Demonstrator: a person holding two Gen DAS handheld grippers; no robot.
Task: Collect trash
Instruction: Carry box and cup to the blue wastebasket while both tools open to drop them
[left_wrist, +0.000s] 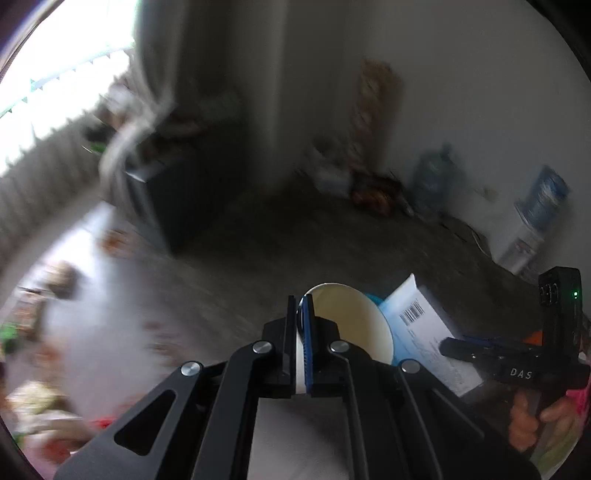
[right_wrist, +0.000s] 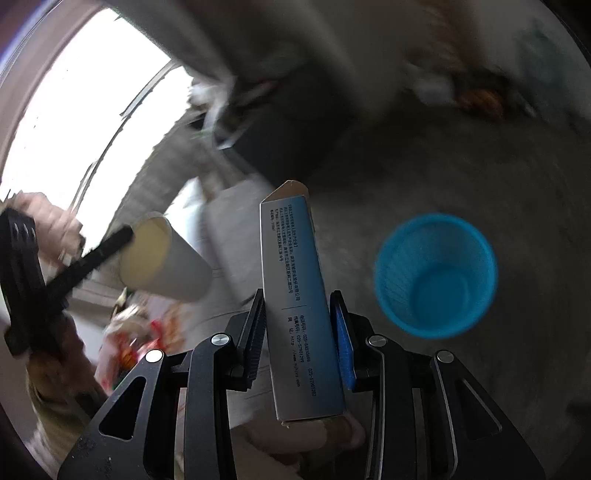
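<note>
My left gripper is shut on the rim of a white paper cup, whose cream inside faces up. In the right wrist view the same cup hangs at the left, pinched by the left gripper. A long white and blue printed carton stands upright between the pads of my right gripper, which is shut on it. Down on the floor to its right sits a blue plastic bin, open and looking empty. In the left wrist view the carton lies just right of the cup, and a sliver of the bin shows between them.
A table with a white patterned cloth and scattered wrappers is at the left. A dark cabinet stands behind it. Water bottles and a dispenser line the far wall. The grey floor surrounds the bin. The background is blurred.
</note>
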